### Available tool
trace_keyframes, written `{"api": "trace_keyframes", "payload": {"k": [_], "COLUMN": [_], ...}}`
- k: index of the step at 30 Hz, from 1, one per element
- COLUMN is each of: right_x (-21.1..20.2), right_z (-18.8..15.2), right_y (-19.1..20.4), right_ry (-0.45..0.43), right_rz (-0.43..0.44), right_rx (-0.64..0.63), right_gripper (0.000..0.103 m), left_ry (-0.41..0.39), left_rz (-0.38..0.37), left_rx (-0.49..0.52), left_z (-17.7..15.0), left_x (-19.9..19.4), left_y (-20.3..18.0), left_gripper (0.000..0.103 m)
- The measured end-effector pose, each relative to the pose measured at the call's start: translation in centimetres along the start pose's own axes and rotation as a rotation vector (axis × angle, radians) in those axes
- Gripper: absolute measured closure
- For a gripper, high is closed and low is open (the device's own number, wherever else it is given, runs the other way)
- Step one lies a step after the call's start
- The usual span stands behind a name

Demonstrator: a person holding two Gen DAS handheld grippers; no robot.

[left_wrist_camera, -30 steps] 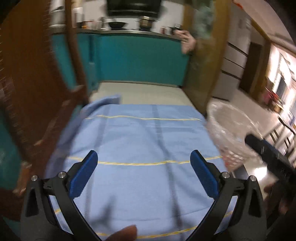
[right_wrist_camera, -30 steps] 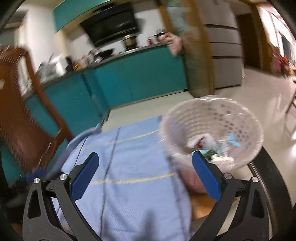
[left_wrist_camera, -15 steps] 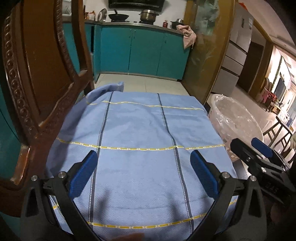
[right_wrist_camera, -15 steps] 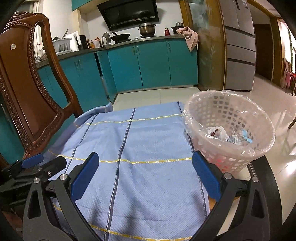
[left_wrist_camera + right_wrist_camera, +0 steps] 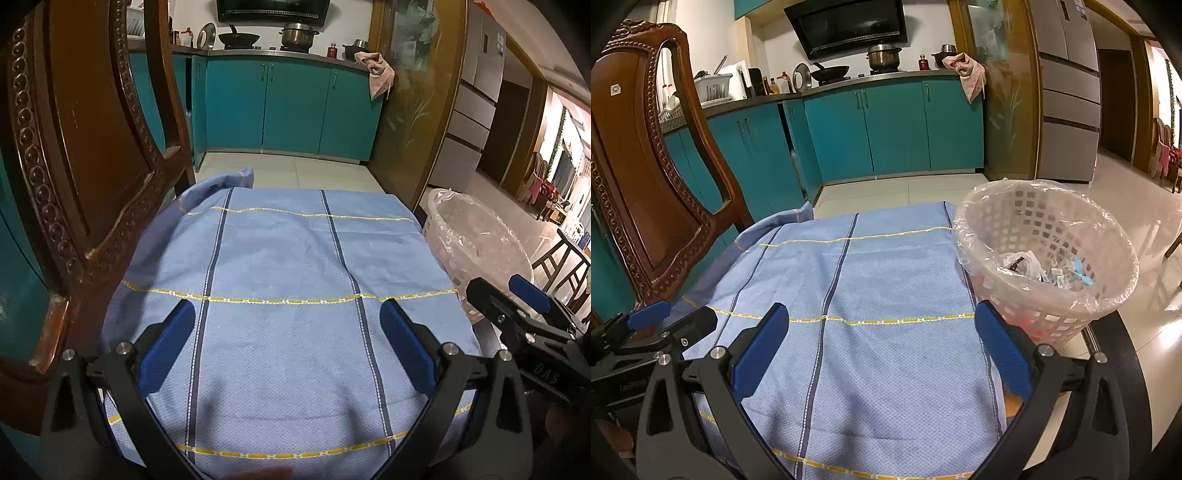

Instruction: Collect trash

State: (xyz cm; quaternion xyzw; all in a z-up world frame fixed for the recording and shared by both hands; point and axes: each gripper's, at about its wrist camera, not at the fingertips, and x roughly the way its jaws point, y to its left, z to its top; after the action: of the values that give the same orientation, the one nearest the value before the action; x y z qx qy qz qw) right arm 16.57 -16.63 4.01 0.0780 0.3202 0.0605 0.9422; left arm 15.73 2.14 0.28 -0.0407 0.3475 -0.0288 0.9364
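Left gripper [image 5: 286, 343] spread wide with nothing between its blue pads, hovering over the near edge of the tabletop. Right gripper [image 5: 881, 345] likewise spread wide and empty, just beside the left one, over the near right part of the tabletop. Beneath both, a light blue tablecloth [image 5: 871, 295] with dark lengthwise stripes and yellow cross lines, covering the tabletop and bare of any litter in either view. At the far left corner of the tabletop, a fold of cloth bunched against a carved wooden chair [image 5: 639, 173]. At the right edge of the tabletop, a white lattice wastebasket [image 5: 1049, 266] lined with a clear plastic bag, apparently standing on the bare dark rim of the table beside the cloth. Inside the basket, crumpled wrappers [image 5: 1045, 271], white, dark red and pale blue, lying at the bottom. Beyond the table, teal kitchen cabinets [image 5: 886, 129] with a wok and a steel pot on the counter. Judging by the litter-free cloth and the filled basket, collecting looks finished or nearly so; nothing left to pick up within view, though anything outside these views unknown.
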Motion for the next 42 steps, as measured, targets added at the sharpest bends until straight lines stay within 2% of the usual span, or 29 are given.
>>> {"api": "trace_keyframes", "payload": {"k": [42], "right_x": [-0.08], "right_z": [-0.34], "right_y": [-0.07], "right_ry": [0.000], "right_rz": [0.005], "right_rx": [-0.020], "right_gripper": [0.005], "left_ry": [-0.004], "left_rz": [-0.010], "left_rx": [0.011], "left_z": [-0.35], "left_x": [-0.22], "left_y": [-0.07], "left_gripper": [0.003]}}
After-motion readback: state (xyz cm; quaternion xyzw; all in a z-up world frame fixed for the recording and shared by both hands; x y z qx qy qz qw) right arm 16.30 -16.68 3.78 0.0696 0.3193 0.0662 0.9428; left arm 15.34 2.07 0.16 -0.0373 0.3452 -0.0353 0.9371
